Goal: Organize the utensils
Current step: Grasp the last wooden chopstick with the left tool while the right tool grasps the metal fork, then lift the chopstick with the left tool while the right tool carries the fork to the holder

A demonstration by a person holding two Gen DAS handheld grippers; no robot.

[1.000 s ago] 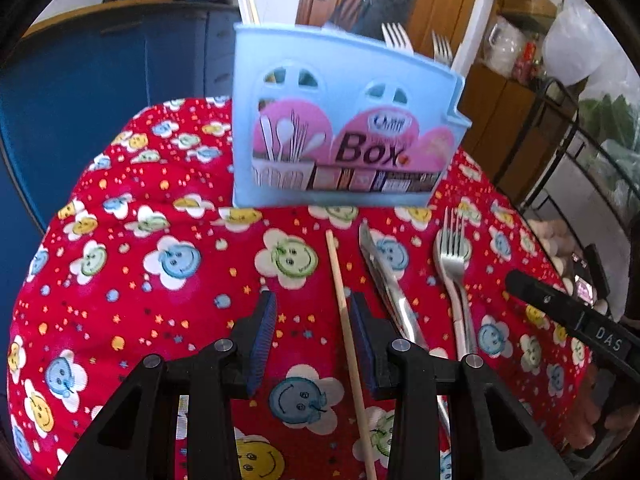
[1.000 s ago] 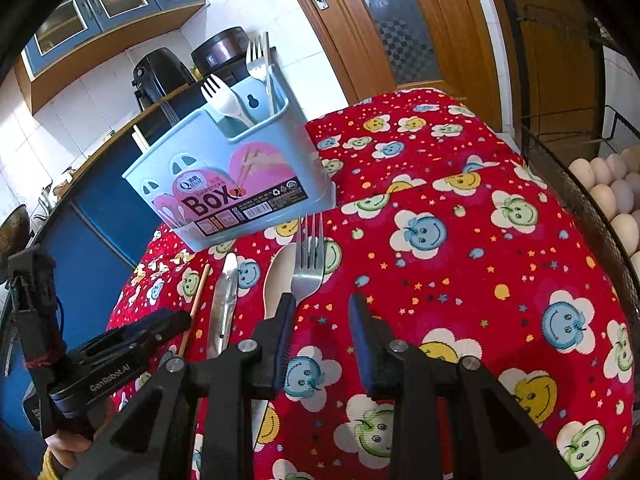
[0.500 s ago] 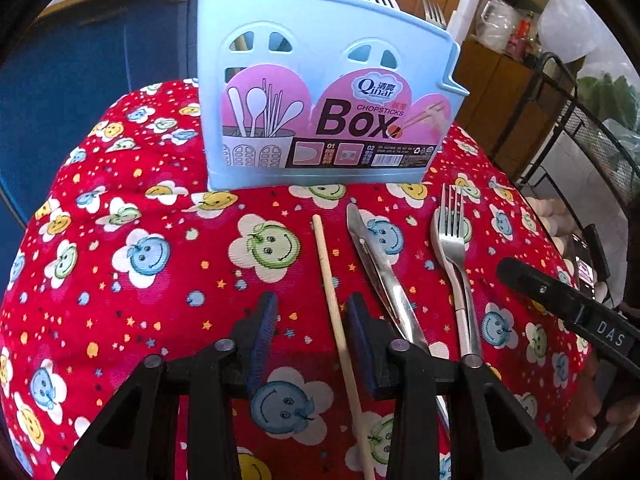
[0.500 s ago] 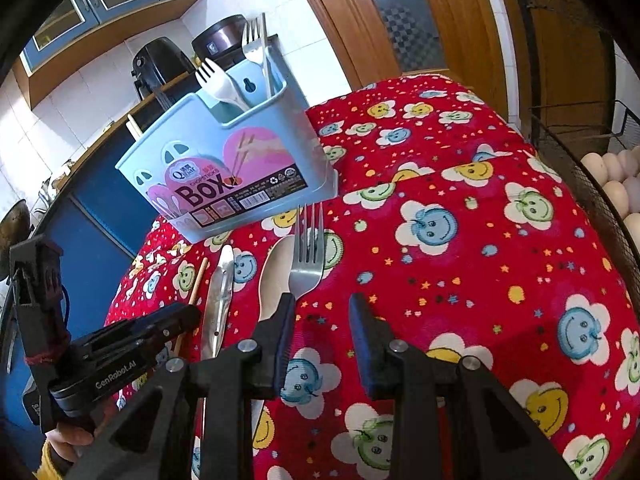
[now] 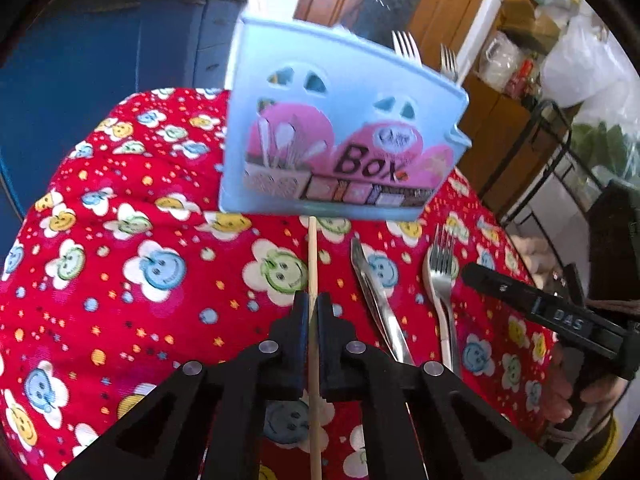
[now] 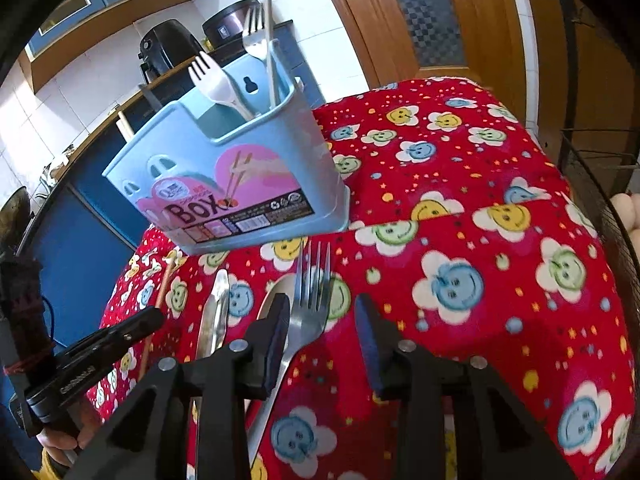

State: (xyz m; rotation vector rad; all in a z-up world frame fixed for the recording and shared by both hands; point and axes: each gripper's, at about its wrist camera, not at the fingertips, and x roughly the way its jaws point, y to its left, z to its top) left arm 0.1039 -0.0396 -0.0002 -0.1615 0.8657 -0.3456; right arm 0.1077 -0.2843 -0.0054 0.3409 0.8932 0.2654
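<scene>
A thin pale wooden chopstick (image 5: 312,264) lies on the red-clothed bench (image 5: 132,280) before the blue utensil box (image 5: 340,152). The left hand-held gripper (image 5: 312,312) pinches it; the right hand-held gripper (image 6: 322,320) gapes wide over a steel fork (image 6: 310,304).

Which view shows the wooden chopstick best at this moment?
The left wrist view. The chopstick runs straight up the frame, pinched in the left tool, its tip near the blue box. The right wrist view shows only a short stretch of the chopstick, partly hidden behind the left tool.
</scene>
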